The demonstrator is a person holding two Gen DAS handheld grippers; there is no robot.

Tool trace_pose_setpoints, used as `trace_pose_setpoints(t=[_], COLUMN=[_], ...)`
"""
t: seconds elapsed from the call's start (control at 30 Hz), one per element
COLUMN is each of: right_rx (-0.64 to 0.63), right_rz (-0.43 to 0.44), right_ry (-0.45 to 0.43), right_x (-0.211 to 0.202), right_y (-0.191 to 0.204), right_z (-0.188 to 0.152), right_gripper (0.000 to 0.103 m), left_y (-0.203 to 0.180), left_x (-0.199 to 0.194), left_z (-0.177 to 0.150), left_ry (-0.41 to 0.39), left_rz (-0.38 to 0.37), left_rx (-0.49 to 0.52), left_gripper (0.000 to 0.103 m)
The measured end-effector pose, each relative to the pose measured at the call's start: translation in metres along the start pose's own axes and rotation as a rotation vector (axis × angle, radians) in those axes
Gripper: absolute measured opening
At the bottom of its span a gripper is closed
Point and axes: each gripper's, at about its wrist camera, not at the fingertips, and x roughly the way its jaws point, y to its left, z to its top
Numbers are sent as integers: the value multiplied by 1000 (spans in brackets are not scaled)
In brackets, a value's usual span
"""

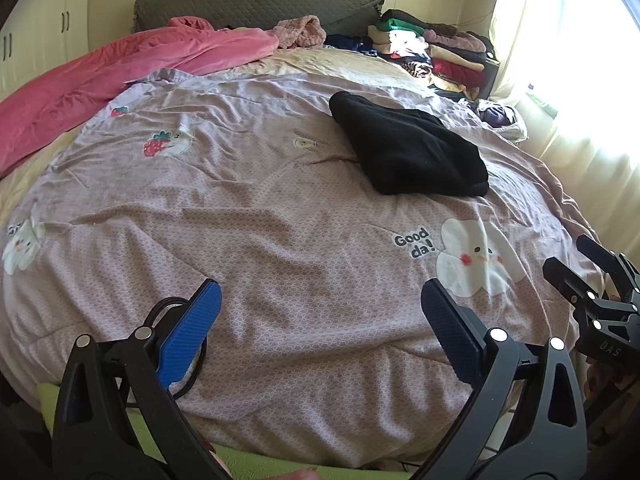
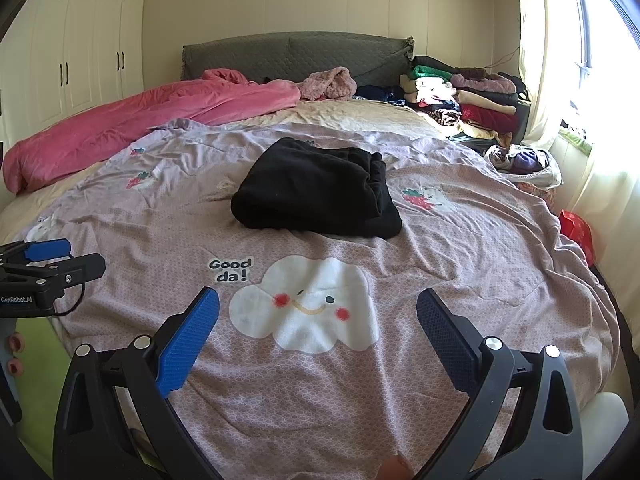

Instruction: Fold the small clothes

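A black garment lies folded in a compact bundle on the pink patterned bedspread, mid-bed. It also shows in the right wrist view, ahead of the fingers. My left gripper is open and empty, low over the near part of the bedspread. My right gripper is open and empty above the white cloud print. The right gripper shows at the right edge of the left wrist view. The left gripper shows at the left edge of the right wrist view.
A pink quilt lies along the far left. A stack of folded clothes sits at the far right by the grey headboard. A basket of clothes is at the right edge. Curtains hang on the right.
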Motion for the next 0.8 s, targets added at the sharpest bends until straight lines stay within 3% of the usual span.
trace_pose_setpoints(t=[0.27, 0.33, 0.4, 0.5, 0.57, 0.63, 0.67, 0.8], right_rx=[19, 32, 49, 168, 246, 316, 339, 410], right_rz=[-10, -20, -63, -134, -205, -319, -373, -736], right_ry=[1, 0, -1, 9, 9, 9, 11, 82], right_x=[-1, -1, -1, -4, -11, -28, -35, -80], right_y=[-3, -7, -13, -41, -68, -109, -125, -225], right_z=[-1, -3, -6, -11, -14, -21, -26, -69], right_gripper=[99, 99, 99, 99, 99, 99, 99, 99], left_y=[-1, 0, 4, 29, 66, 104, 133, 246], left_x=[1, 2, 2, -1, -2, -7, -14, -48], left_z=[-1, 1, 1, 10, 31, 54, 70, 122], left_ry=[14, 7, -5, -47, -33, -31, -40, -106], left_rz=[39, 81, 124, 83, 56, 78, 114, 347], left_rx=[-7, -12, -18, -68, -169, -246, -272, -339], left_gripper=[94, 94, 94, 94, 94, 94, 94, 94])
